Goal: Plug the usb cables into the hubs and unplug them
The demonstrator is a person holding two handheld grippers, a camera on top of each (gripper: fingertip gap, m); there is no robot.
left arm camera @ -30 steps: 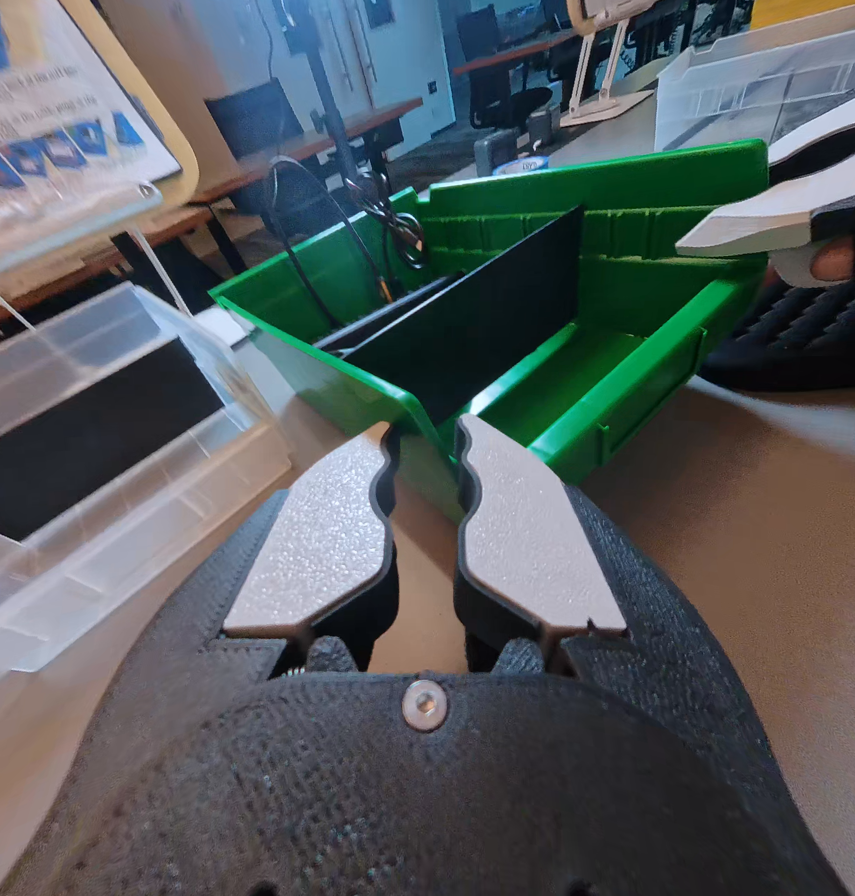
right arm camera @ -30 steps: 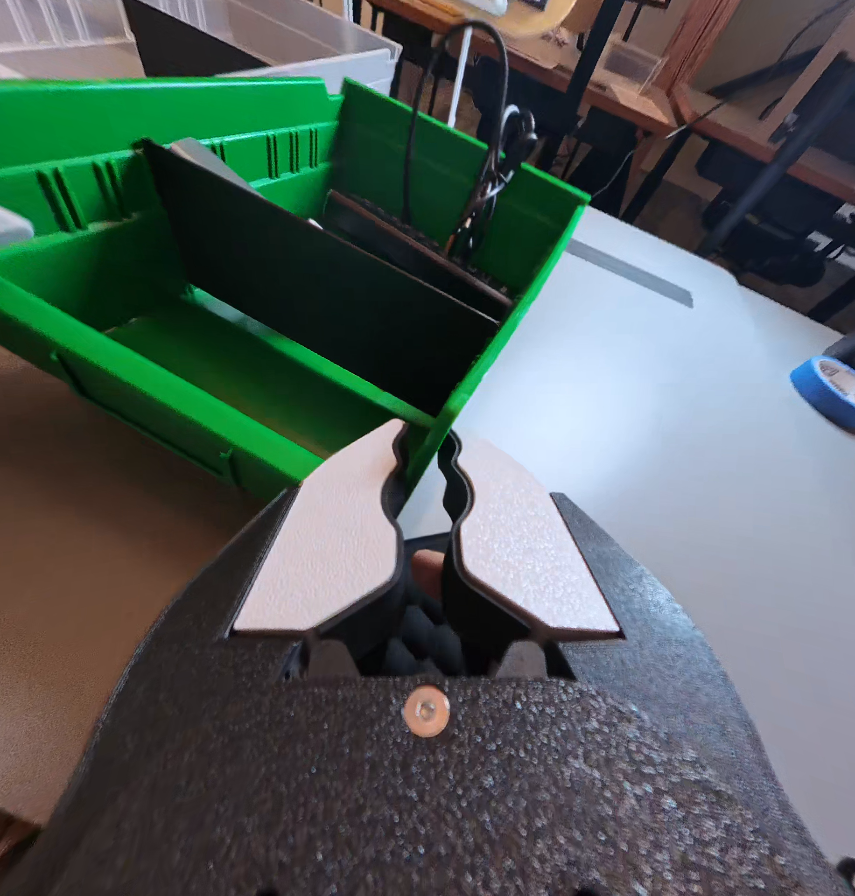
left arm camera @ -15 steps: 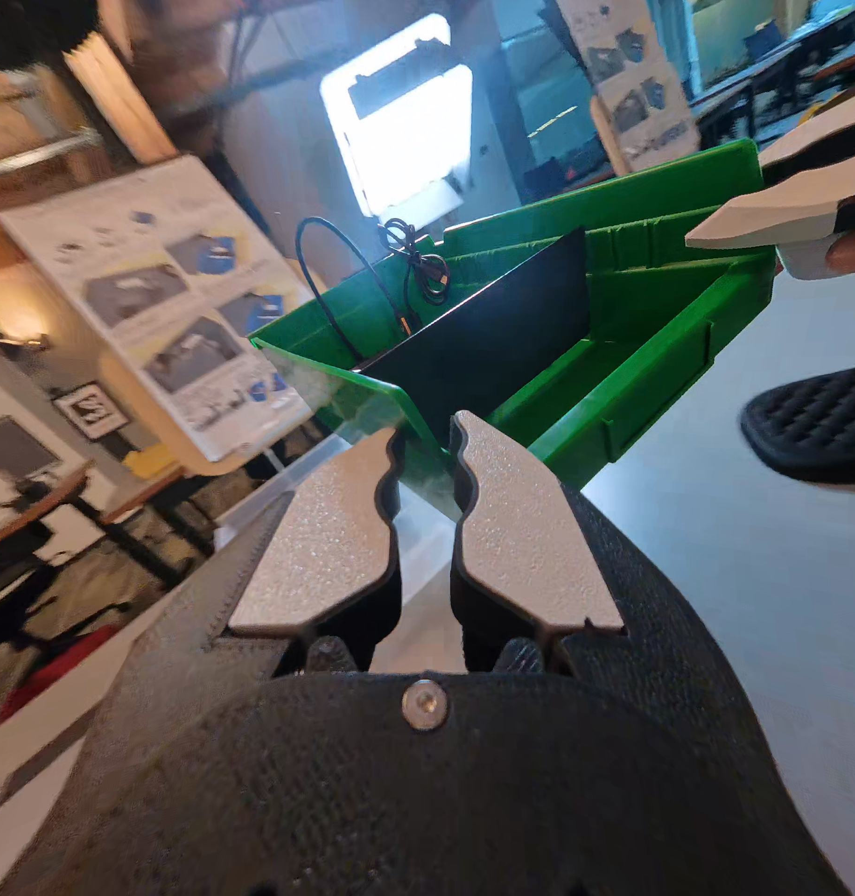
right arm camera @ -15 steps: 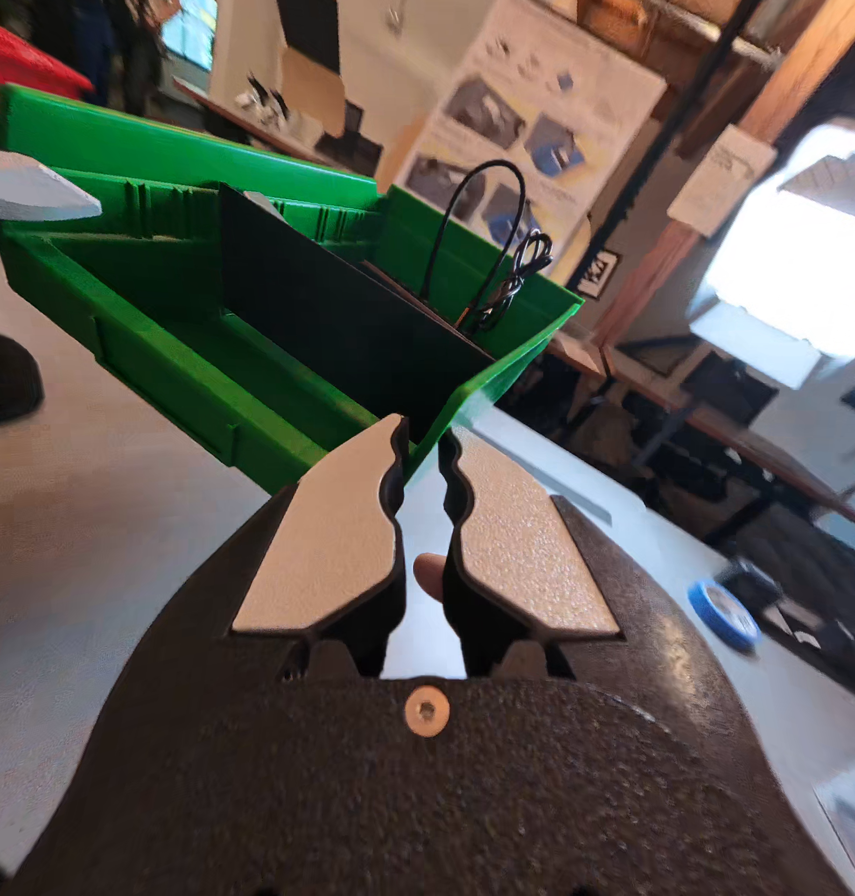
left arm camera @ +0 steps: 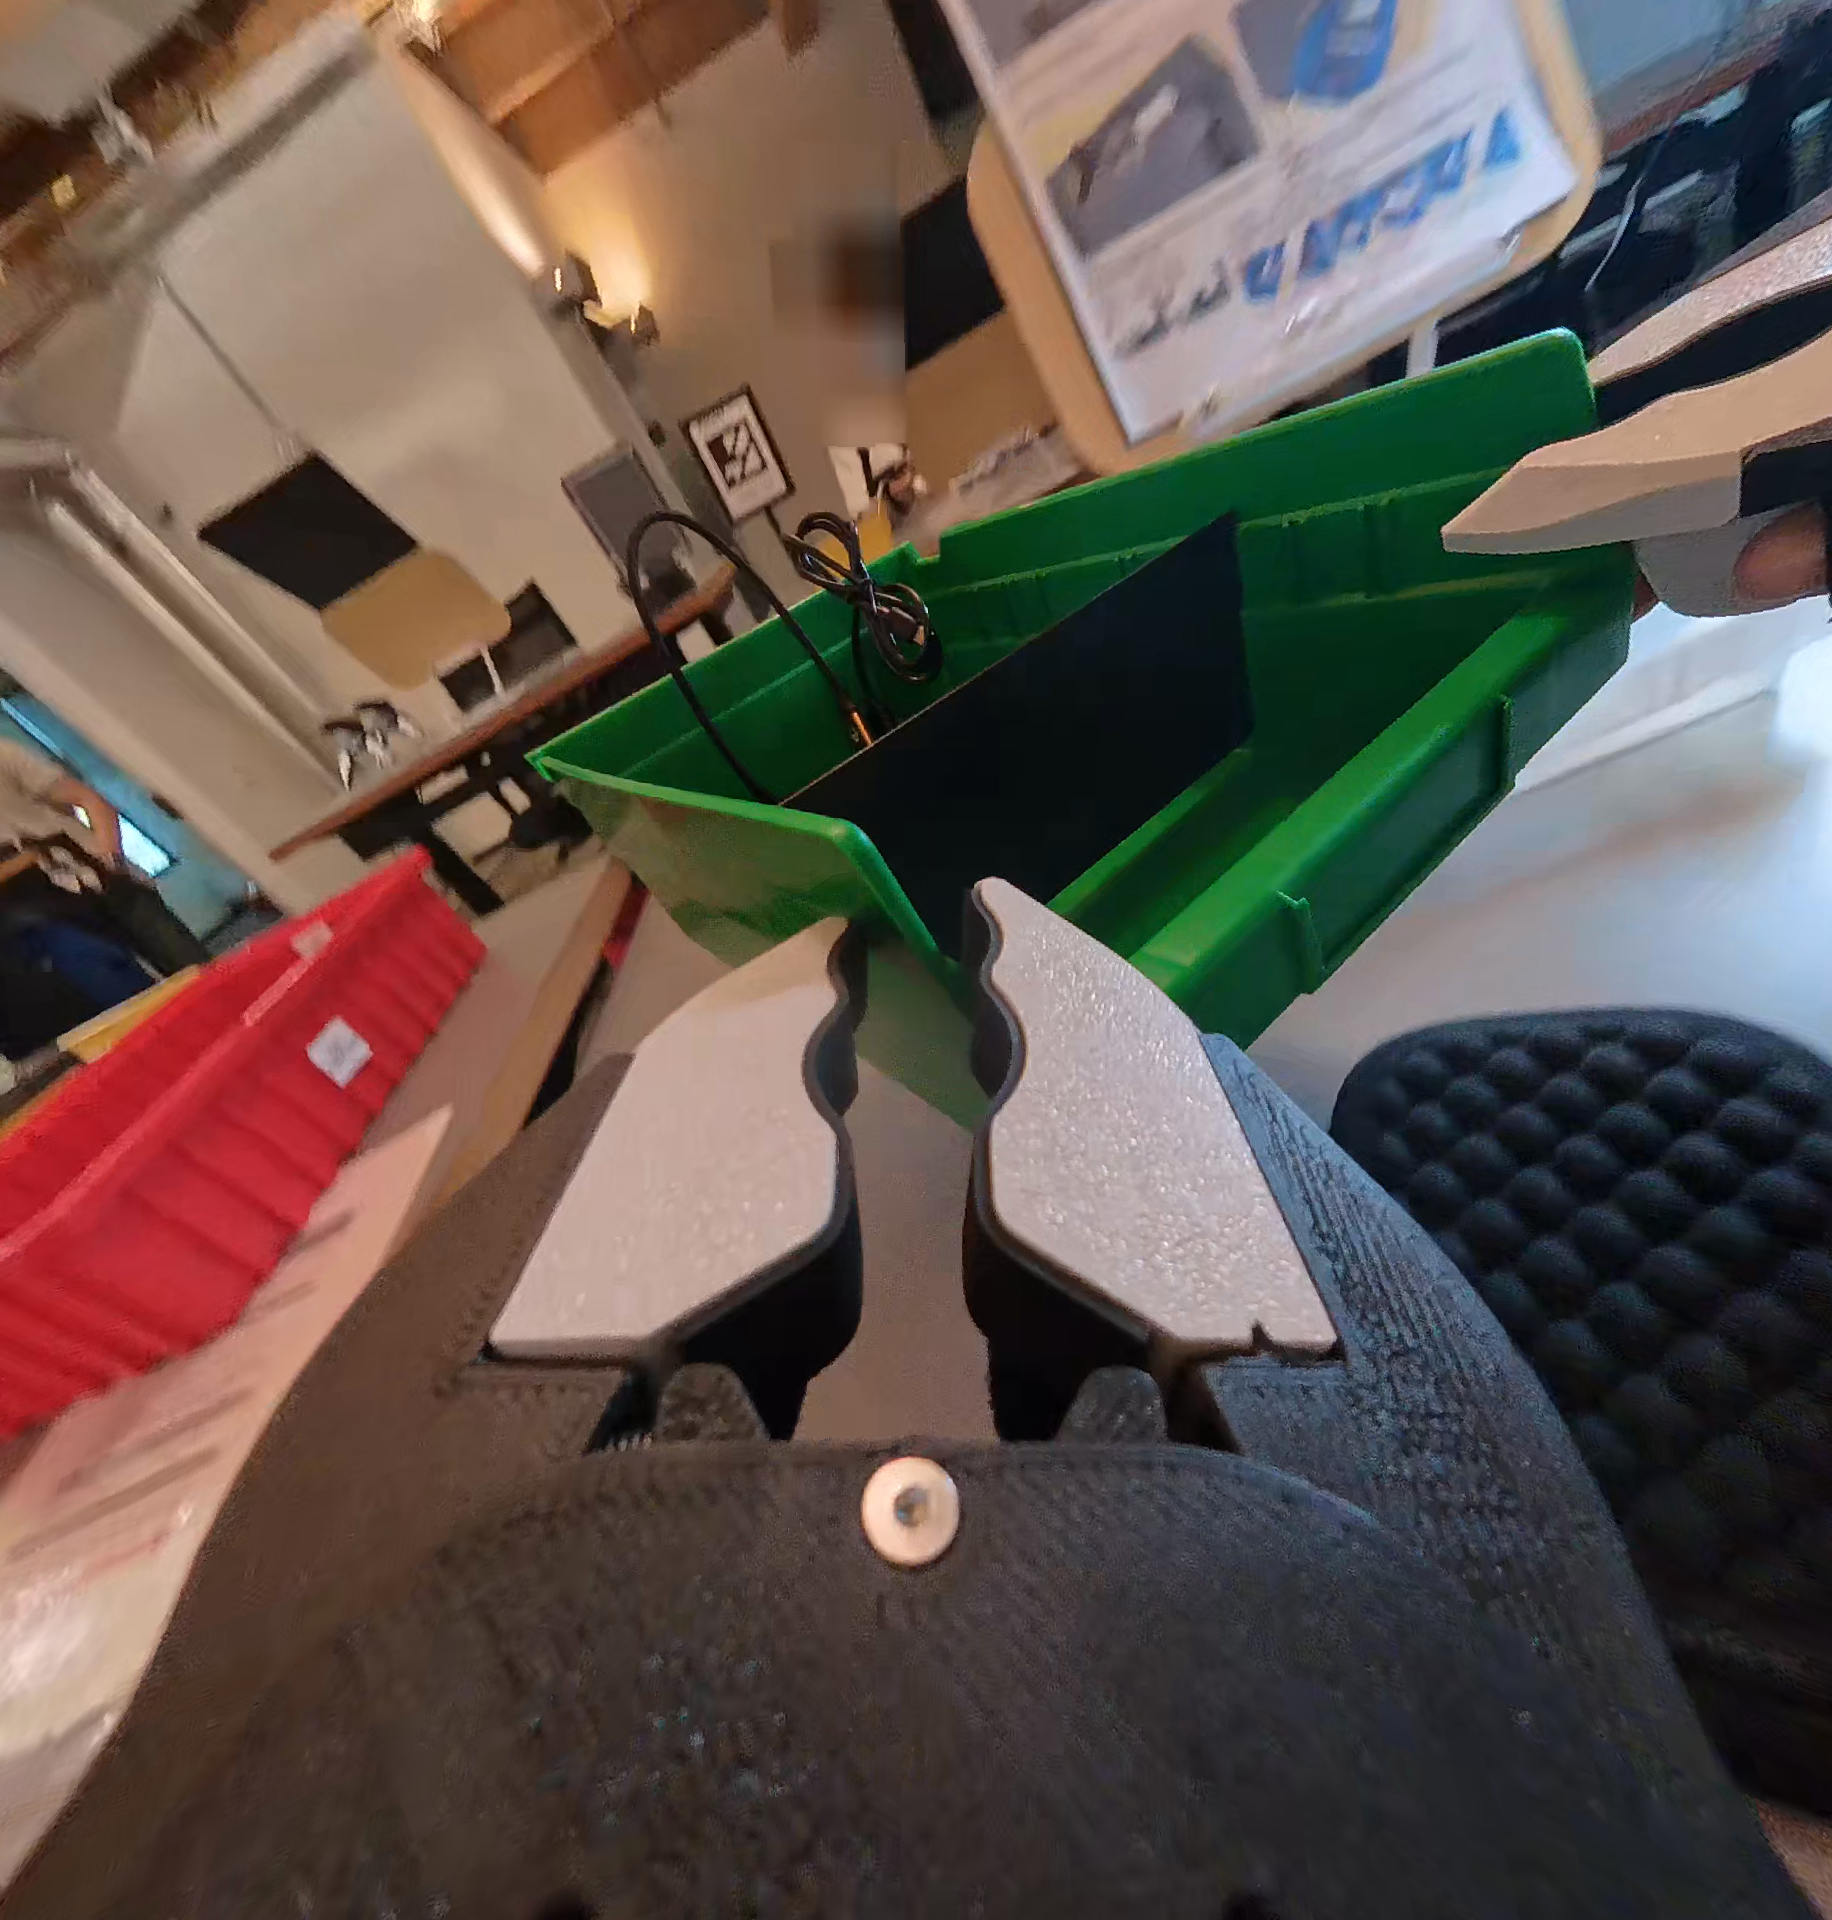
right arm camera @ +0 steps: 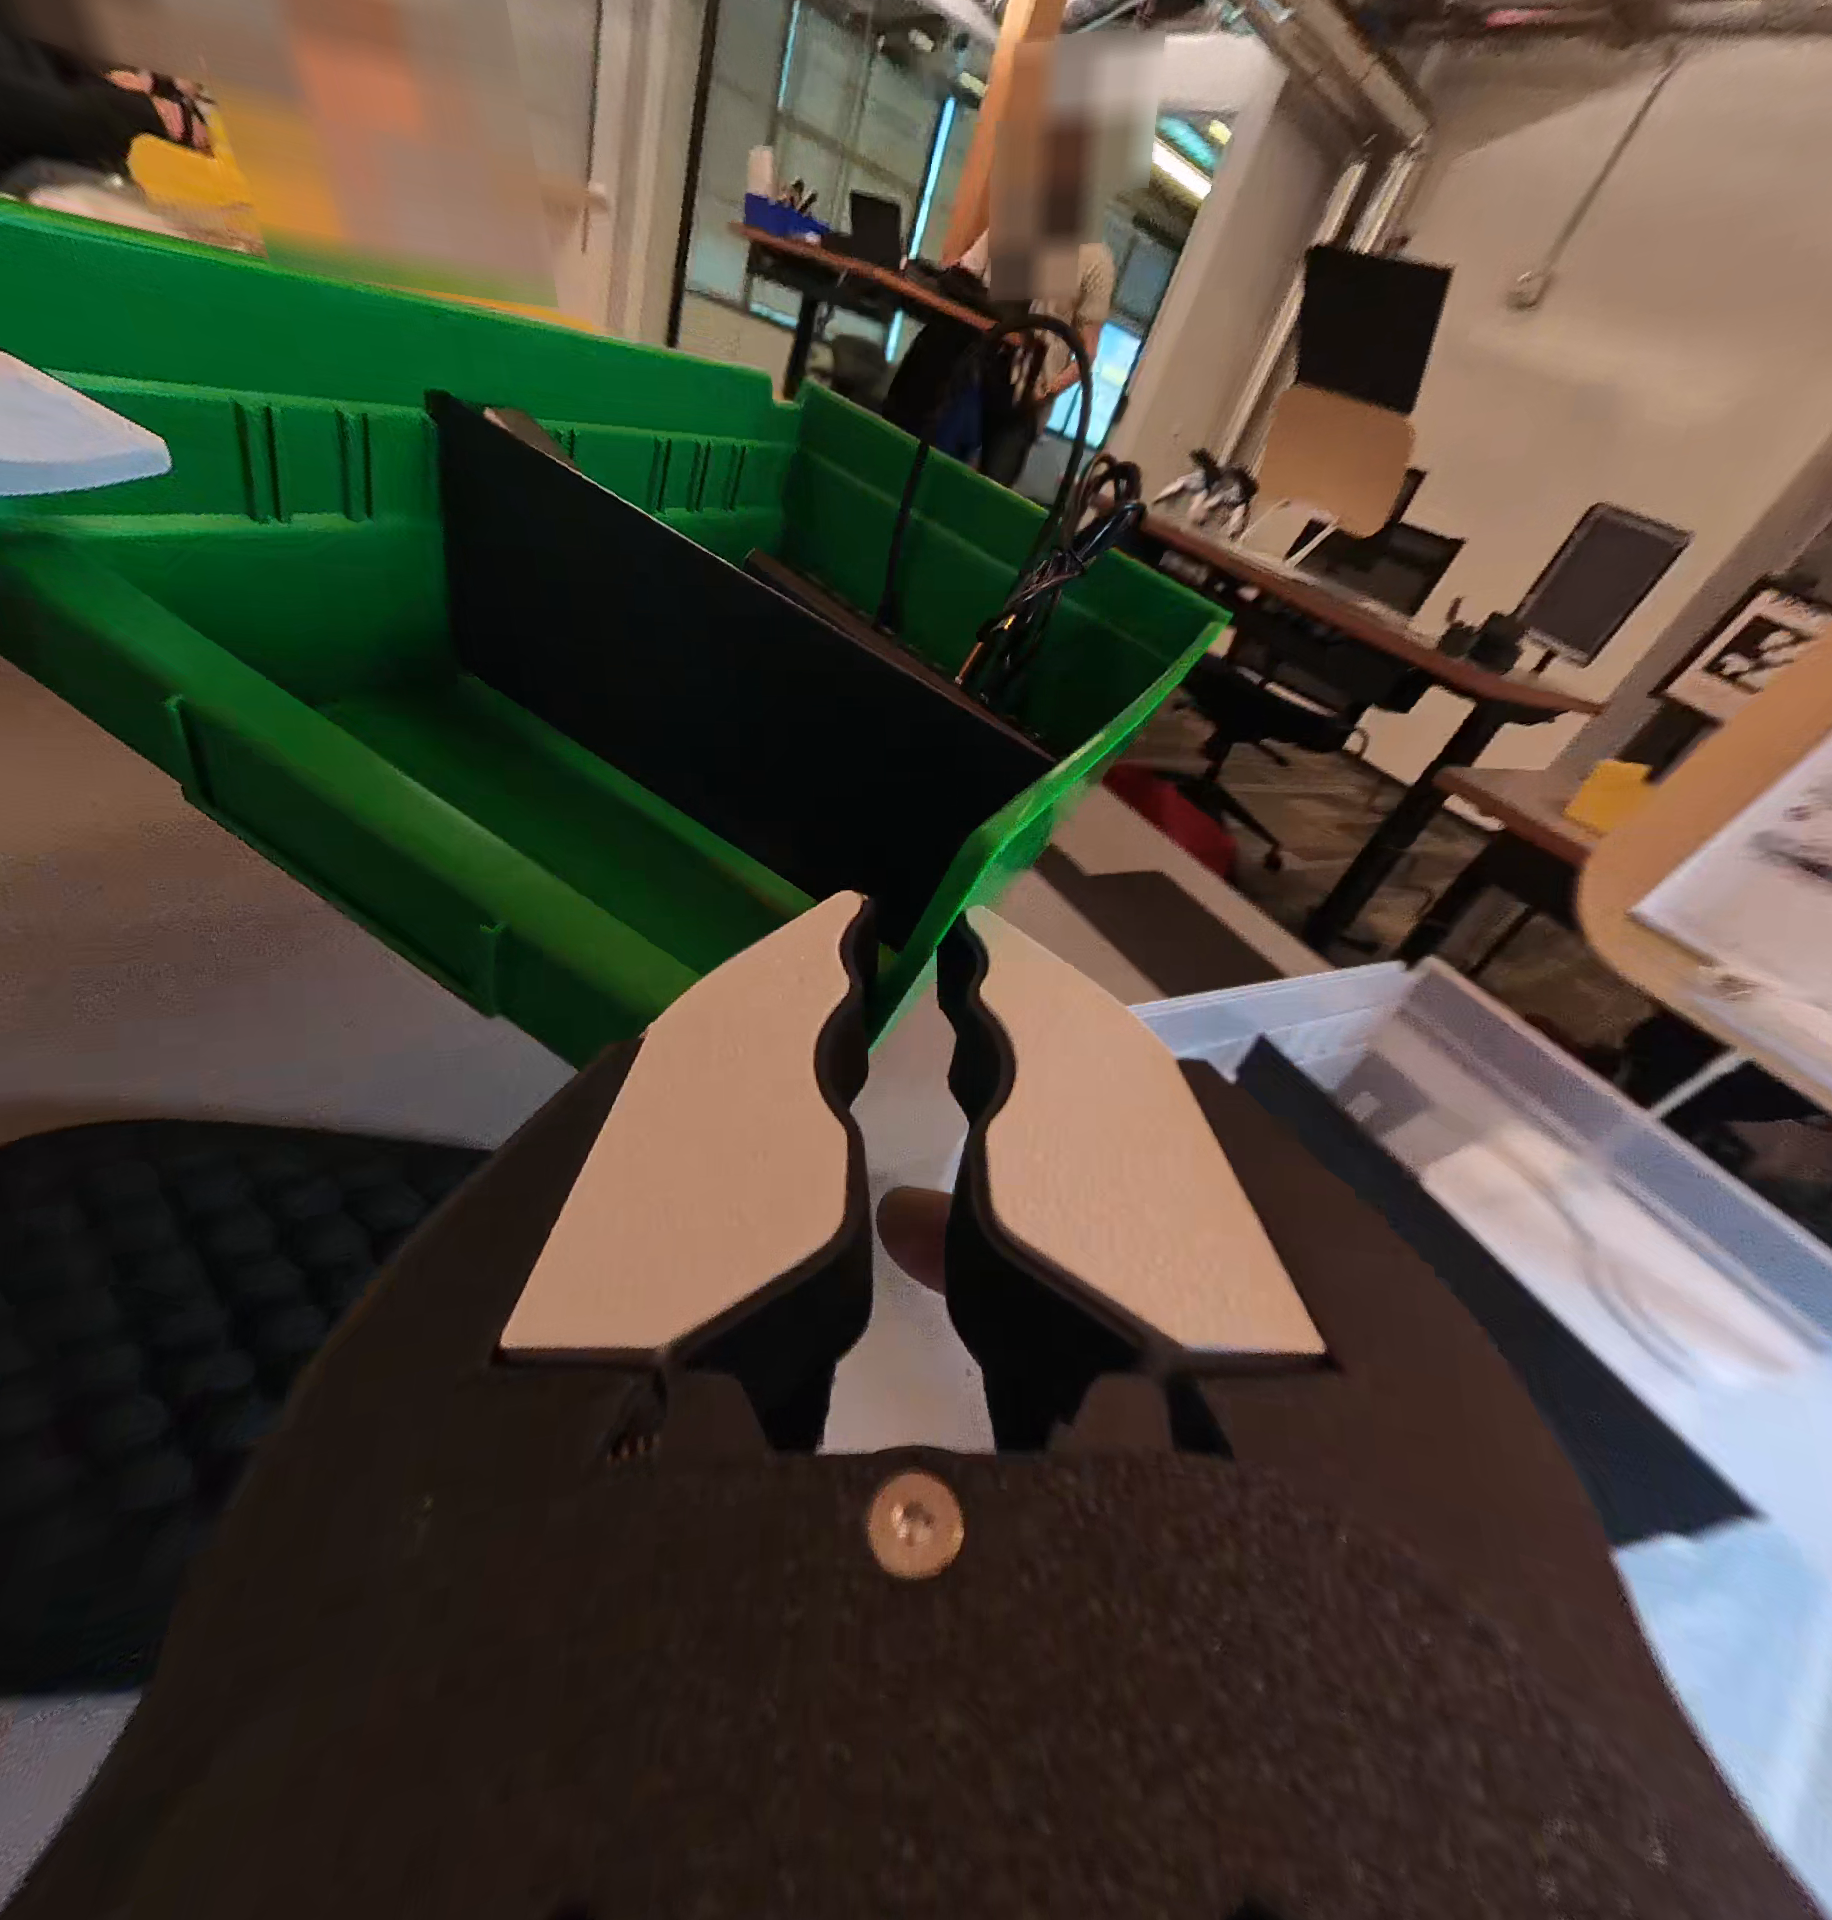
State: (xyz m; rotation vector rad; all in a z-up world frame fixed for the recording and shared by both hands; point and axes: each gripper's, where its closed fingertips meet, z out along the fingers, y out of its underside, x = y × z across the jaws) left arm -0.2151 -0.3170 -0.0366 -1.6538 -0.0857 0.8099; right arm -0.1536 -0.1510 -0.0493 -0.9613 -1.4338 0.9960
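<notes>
A green bin with a black divider hangs between my two grippers, tilted and off the table. Black USB cables loop up out of its far compartment. My left gripper is shut on the bin's near corner wall. My right gripper is shut on the opposite corner of the bin. The divider and cables also show in the right wrist view. The hubs are hidden behind the divider.
A red bin lies low on the left. A clear plastic bin sits low on the right. A black padded glove is under the right gripper's fingers. A poster board and desks stand behind. About 20 centimeters separates my left fingertips from my right.
Both grippers, still clamped on the green bin, have lifted it and swung it round. The background has shifted from the tabletop to the room, with the red bin now in sight.
</notes>
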